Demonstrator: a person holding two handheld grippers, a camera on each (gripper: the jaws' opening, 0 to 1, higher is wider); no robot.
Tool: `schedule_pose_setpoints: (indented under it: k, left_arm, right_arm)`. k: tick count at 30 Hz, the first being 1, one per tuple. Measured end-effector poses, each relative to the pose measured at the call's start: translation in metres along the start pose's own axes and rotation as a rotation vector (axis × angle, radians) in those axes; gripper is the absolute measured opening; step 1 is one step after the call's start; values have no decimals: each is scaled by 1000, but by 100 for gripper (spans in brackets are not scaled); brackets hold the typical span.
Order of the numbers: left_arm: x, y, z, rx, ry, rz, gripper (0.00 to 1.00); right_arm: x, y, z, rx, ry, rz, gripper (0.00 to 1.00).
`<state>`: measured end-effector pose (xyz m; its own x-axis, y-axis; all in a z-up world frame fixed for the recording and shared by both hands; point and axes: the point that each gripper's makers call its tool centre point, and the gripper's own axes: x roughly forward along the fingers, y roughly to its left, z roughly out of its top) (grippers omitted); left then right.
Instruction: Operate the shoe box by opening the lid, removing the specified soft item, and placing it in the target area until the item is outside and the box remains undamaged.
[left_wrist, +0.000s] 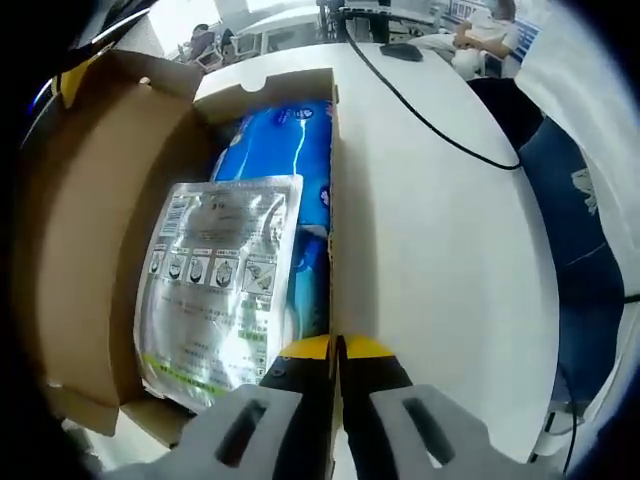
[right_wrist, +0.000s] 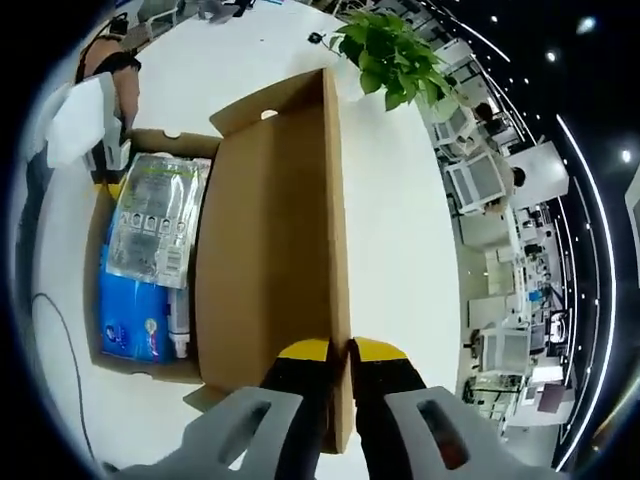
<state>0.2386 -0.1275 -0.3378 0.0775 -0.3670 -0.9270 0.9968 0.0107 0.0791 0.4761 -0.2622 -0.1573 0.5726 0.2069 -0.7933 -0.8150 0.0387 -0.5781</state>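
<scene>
Box (left_wrist: 80, 250) open on the white table (left_wrist: 450, 250); inside, a silver pouch (left_wrist: 215, 290) lies on a blue pack (left_wrist: 285, 150). Left gripper (left_wrist: 337, 350) jaws clamp the box's right wall (left_wrist: 332, 200). Right gripper (right_wrist: 341, 352) jaws clamp the raised lid (right_wrist: 270, 250) edge. Black cable (left_wrist: 430, 120) crosses the table far right; plant (right_wrist: 395, 55) beyond the lid. Open tabletop right of the box.

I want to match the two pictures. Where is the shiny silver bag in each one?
Left gripper view: the silver bag lies left of centre, inside the open shoe box, on top of the blue pack.
Right gripper view: the silver bag is at the upper left, in the box beside the raised lid.
Shared landmark: the blue pack under it.
</scene>
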Motion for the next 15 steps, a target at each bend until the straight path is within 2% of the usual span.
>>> schedule_pose_setpoints:
  k: [15]
  left_arm:
    - [1, 1, 0, 5, -1, -1, 1]
  right_arm:
    - [16, -6, -4, 24, 17, 66, 4]
